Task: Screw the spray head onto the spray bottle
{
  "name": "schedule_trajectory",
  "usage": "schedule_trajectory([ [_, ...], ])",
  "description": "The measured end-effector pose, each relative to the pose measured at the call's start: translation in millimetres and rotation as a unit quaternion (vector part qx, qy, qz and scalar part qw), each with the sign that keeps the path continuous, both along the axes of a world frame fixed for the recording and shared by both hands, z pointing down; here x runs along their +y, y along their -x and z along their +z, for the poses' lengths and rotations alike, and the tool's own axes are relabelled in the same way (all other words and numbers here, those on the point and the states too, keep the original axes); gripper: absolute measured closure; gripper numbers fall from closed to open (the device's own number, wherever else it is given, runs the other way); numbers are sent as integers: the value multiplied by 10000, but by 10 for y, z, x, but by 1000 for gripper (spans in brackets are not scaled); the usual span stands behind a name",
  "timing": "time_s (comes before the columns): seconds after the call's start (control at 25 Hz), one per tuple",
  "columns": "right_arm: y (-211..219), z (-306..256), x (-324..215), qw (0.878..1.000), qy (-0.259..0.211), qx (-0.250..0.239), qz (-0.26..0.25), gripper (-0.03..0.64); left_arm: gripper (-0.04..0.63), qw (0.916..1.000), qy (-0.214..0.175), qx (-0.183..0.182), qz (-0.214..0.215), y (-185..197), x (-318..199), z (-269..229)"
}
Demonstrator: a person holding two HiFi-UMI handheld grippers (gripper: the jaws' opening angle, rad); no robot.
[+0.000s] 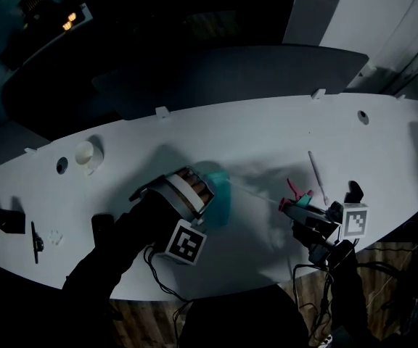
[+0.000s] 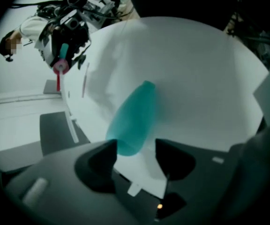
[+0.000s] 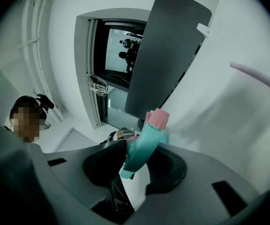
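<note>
Spray head (image 3: 146, 142) is clamped in the right gripper (image 3: 136, 168), ready for threading; left gripper (image 2: 135, 154), jaws apart, straddles the spray bottle (image 2: 134, 118) base to steady it

So the right gripper (image 3: 136, 162) has its jaws clamped on the teal spray head (image 3: 144, 146), pink ribbed end (image 3: 158, 120) sticking up and away, with the white table (image 3: 228, 135) off to the right, a thin pale tube (image 3: 259, 77) lying on it, and a dark grey panel (image 3: 170, 55) behind.
</note>
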State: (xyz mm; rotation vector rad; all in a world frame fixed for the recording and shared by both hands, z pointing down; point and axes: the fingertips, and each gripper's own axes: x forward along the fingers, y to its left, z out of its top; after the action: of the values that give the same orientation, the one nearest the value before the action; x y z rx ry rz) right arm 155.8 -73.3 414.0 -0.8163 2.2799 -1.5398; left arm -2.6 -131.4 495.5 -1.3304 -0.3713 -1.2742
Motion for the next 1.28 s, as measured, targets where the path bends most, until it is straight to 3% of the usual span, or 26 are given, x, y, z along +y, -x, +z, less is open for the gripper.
schedule_trajectory([
  [0.12,46,-16,-30,9999,-16,-16,-98,485,336,9983,-311,476,-101,-73,55,-229],
  [0.2,74,-33,-43,9999,-36,-1,-150,485,334,9931,-694,932,186,-158,6,-434],
  [0.28,95,-54,-48,9998,-63,7,-180,485,335,9878,-839,1154,629,-205,-13,-517],
  [0.36,106,-75,-43,9998,-91,-4,-197,485,380,9875,-548,1222,827,-234,3,-469],
  [0.44,107,-87,-40,9997,-115,-19,-196,485,390,9894,-33,1278,683,-267,5,-398],
  [0.56,69,-67,-31,9998,-93,-41,-141,485,388,9929,506,1014,348,-262,12,-327],
  [0.68,10,-50,-21,9999,-109,-41,-74,485,375,9955,705,620,108,-182,30,-317],
  [0.8,-43,-46,-15,9999,-119,-47,-30,485,231,9967,746,194,-234,-36,9,-309],
  [1.0,-29,-9,-4,9999,-76,-114,-49,485,81,9925,1103,-382,-364,109,156,-209],
  [1.28,19,-43,-16,9998,-101,-128,-109,485,81,9843,1407,-889,-592,163,218,162],
])
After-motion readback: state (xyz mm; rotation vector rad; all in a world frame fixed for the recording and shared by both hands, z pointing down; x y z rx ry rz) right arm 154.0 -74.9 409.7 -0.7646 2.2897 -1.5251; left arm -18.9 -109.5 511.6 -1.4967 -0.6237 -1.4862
